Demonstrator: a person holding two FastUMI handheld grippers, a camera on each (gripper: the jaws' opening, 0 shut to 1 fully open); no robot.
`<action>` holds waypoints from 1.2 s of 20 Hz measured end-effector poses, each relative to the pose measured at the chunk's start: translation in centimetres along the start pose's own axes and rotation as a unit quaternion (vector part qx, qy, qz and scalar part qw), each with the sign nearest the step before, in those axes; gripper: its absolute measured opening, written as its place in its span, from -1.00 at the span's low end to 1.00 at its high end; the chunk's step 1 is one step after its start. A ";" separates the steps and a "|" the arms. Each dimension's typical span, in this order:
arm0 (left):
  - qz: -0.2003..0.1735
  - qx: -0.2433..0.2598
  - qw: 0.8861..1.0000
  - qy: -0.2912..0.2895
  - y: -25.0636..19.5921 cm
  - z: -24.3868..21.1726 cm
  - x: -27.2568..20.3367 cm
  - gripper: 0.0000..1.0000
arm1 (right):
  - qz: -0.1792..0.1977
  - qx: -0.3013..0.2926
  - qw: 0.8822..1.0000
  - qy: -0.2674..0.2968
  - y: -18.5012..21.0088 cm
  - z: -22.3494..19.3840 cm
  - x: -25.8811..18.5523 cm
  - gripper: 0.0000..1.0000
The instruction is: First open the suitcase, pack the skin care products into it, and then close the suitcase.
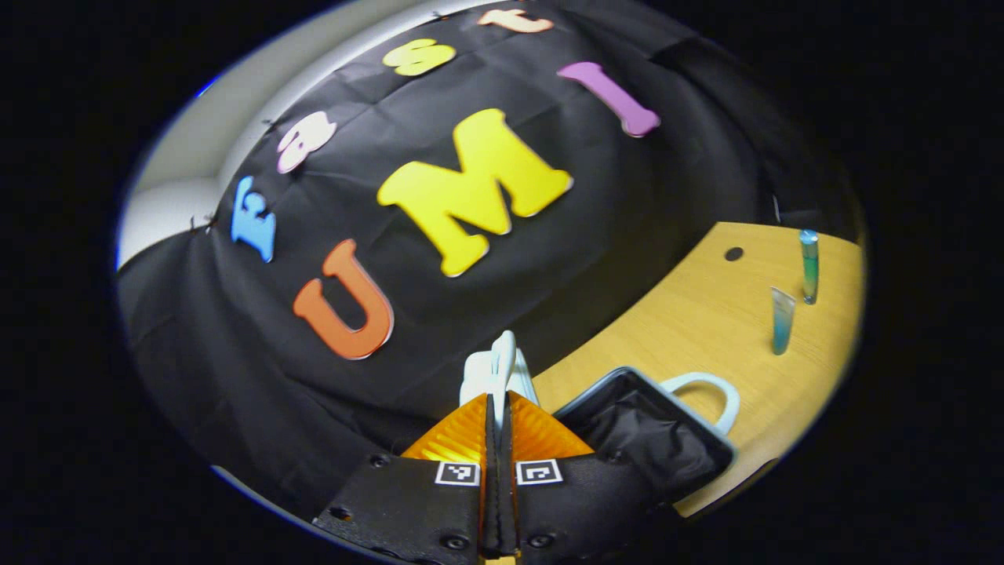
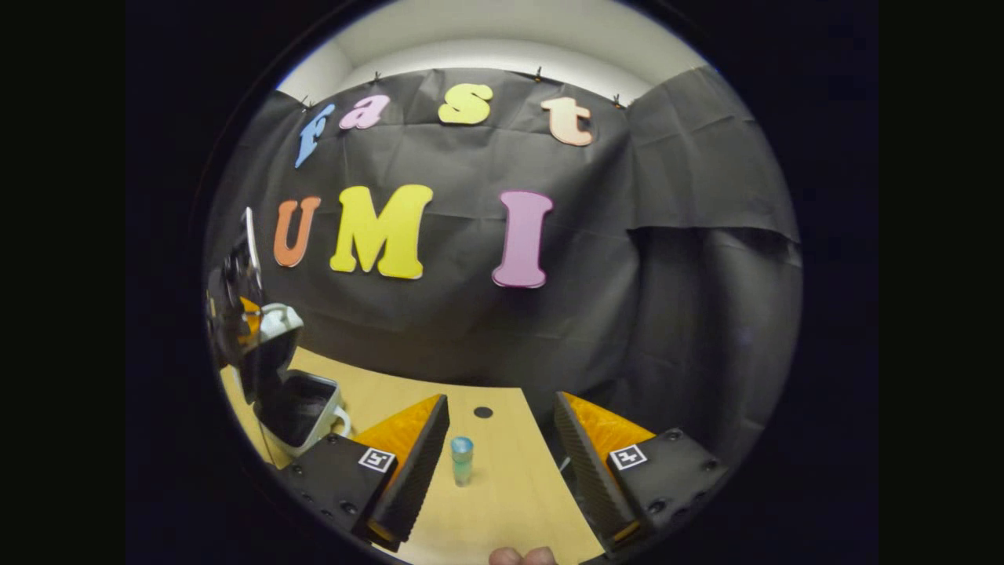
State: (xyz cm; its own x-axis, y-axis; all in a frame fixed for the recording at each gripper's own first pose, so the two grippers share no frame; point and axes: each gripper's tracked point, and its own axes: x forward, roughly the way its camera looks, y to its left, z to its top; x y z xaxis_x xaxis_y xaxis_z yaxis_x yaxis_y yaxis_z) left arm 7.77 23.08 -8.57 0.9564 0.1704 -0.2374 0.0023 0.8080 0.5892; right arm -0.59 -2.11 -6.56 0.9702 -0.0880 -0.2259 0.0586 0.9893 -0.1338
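In the left gripper view the left tool point(image 1: 497, 416) is pinched shut on the pale edge of the suitcase lid point(image 1: 500, 369), holding it raised, I'd judge so the case stays open for packing. Below lies the open suitcase point(image 1: 651, 428), dark lined, its white handle point(image 1: 710, 392) on the wooden worktop point(image 1: 706, 314). Two blue-green tubes point(image 1: 782, 320) stand well apart from it, farther along.

In the right gripper view the right tool point(image 2: 502, 447) is spread wide and empty, a capped tube point(image 2: 462, 460) upright between its fingers, untouched, probably the next pick. The suitcase point(image 2: 302, 412) sits off to the left; nothing blocks the way.
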 end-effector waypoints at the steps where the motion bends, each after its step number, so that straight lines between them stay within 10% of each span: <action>1: 0.020 -0.026 0.999 0.008 2.8 -1.7 0.1 -0.95 | 0.007 -0.003 1.000 -0.002 0.9 0.5 0.1 0.60; 9: 0.042 -0.241 0.968 0.060 15.4 -20.0 8.2 -0.94 | 0.033 -0.062 0.997 -0.026 5.0 4.7 -0.6 0.60; 14: 0.012 -0.416 0.902 0.115 13.5 -30.1 12.1 -0.94 | 0.024 -0.096 0.995 0.001 5.7 3.5 -0.5 0.60; 18: -0.024 -0.461 0.873 0.160 9.4 -33.8 14.7 -0.94 | 0.036 -0.116 0.993 0.000 7.5 3.6 -0.4 0.60; 23: -0.031 -0.458 0.874 0.160 9.5 -34.2 14.2 -0.96 | 0.062 -0.126 0.990 -0.009 9.5 3.4 -0.6 0.60; 24: -0.030 -0.455 0.875 0.162 9.9 -34.3 14.1 -0.46 | 0.065 -0.123 0.990 -0.010 9.5 3.3 -0.5 0.60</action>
State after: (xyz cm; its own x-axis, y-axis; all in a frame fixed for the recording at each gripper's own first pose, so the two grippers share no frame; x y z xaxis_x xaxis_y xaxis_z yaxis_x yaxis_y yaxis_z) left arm 11.21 52.87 -32.56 0.8290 0.1447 -0.5403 -0.3255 0.9104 -0.2556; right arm 0.22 7.77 -4.53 0.9704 0.0422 -0.2377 -0.1232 0.9333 -0.3373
